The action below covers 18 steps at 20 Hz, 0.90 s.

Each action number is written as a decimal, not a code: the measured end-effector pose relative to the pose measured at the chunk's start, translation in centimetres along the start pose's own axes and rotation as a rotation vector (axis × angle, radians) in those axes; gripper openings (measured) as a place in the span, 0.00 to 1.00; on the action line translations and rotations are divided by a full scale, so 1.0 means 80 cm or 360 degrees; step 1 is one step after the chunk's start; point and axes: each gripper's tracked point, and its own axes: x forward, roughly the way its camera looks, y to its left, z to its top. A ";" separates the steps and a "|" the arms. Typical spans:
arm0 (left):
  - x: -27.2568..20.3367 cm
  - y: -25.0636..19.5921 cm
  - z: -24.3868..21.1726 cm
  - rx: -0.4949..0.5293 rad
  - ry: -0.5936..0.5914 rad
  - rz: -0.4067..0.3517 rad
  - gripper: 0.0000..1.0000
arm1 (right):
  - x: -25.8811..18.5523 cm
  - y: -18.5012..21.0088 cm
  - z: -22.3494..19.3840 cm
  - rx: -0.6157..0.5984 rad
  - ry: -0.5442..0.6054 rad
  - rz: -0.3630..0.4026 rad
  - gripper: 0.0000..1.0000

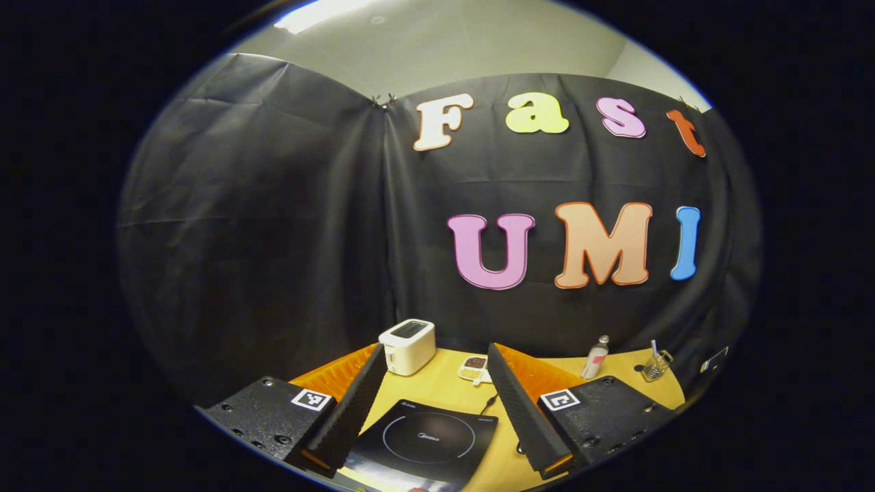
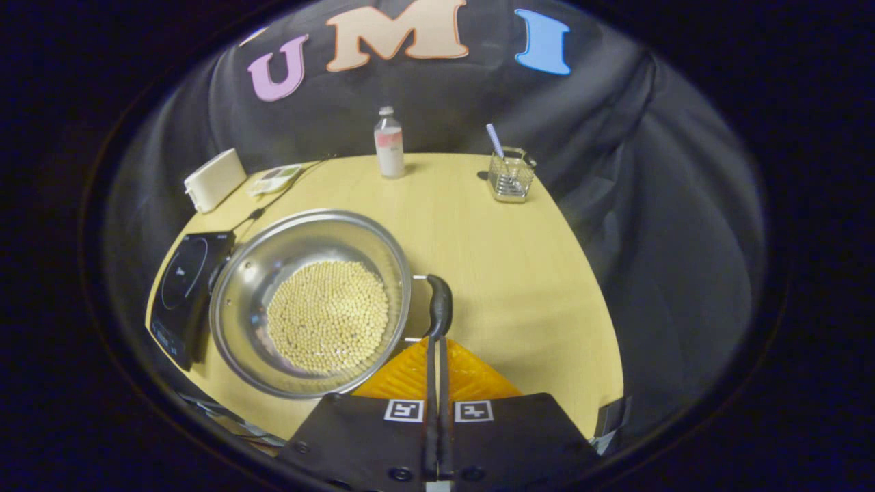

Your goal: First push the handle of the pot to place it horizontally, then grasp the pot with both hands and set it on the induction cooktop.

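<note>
Right gripper [image 2: 435, 342] closed, seemingly touching pot [image 2: 311, 301] handle [image 2: 439, 306], cooktop [image 2: 183, 294] beside.

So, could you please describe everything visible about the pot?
The pot is a wide, shallow, shiny metal pan without a lid, its bottom covered with small pale round beans. A dark handle on wire brackets juts from its right side. It sits upright on the yellow table, right beside the black induction cooktop, not on it. The right gripper, fingers together, is at the handle's near end.
</note>
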 end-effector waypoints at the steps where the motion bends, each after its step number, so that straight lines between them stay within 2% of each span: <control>1: 0.007 -0.010 -0.008 0.0000 0.0023 -0.0034 0.95 | -0.003 -0.003 0.008 0.0012 -0.0027 -0.0013 0.03; 5: 0.030 -0.059 -0.055 0.0003 0.0155 -0.0206 0.93 | -0.009 0.001 0.039 0.0074 -0.0127 -0.0001 0.03; 9: 0.056 -0.103 -0.104 0.0024 0.0296 -0.0355 0.96 | -0.006 0.004 0.053 0.0098 -0.0166 -0.0005 0.05; 10: 0.061 -0.115 -0.119 0.0021 0.0338 -0.0396 0.96 | -0.006 0.004 0.056 0.0102 -0.0172 -0.0003 0.19; 12: 0.067 -0.137 -0.146 0.0018 0.0430 -0.0474 0.94 | -0.005 0.006 0.060 0.0105 -0.0180 0.0006 0.25; 13: 0.070 -0.147 -0.161 0.0023 0.0473 -0.0504 0.96 | -0.004 0.009 0.061 0.0108 -0.0174 0.0023 0.32; 16: 0.076 -0.170 -0.207 0.0049 0.0595 -0.0569 0.96 | 0.003 0.014 0.060 0.0088 -0.0158 0.0055 0.77; 17: 0.077 -0.178 -0.223 0.0048 0.0645 -0.0590 0.96 | 0.005 0.014 0.060 0.0076 -0.0154 0.0052 0.84; 18: 0.077 -0.184 -0.239 0.0037 0.0702 -0.0606 0.96 | 0.008 0.015 0.059 0.0066 -0.0149 0.0051 0.97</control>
